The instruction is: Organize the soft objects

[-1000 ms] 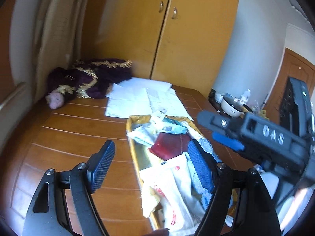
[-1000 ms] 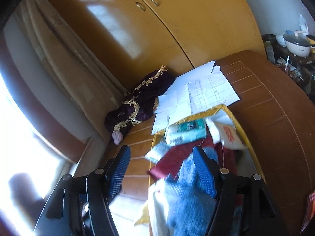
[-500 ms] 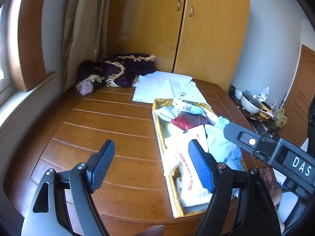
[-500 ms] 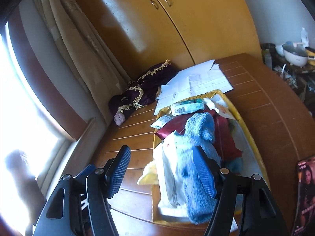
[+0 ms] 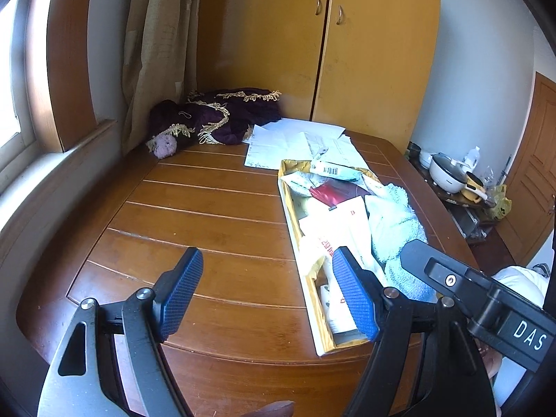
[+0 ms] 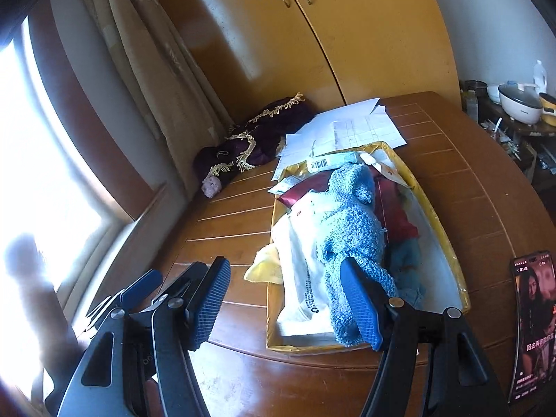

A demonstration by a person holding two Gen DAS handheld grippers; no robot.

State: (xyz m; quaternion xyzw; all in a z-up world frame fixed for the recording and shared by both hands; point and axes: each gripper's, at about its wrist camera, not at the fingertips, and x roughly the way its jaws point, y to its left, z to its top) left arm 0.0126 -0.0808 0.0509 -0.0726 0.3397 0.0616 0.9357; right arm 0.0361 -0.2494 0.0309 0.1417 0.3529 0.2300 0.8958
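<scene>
Now, in the left wrist view, the left gripper (image 5: 267,293) has drawn back from the gold-rimmed rectangular tray (image 5: 295,232); its jaws stand wide apart, empty.

In the right wrist view, the right gripper (image 6: 285,304), likewise retreated, is spread and empty. The fuzzy blue knitted cloth (image 6: 351,229) lies in the tray, long axis along the tray's length, pointing toward the yellow wardrobe (image 6: 347,34). Either sorted or awaiting pickup.

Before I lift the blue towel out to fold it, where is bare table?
Bare wood lies left of the gold tray, from the purple cloth to the near edge. The tray is crowded; papers cover the far end.
</scene>
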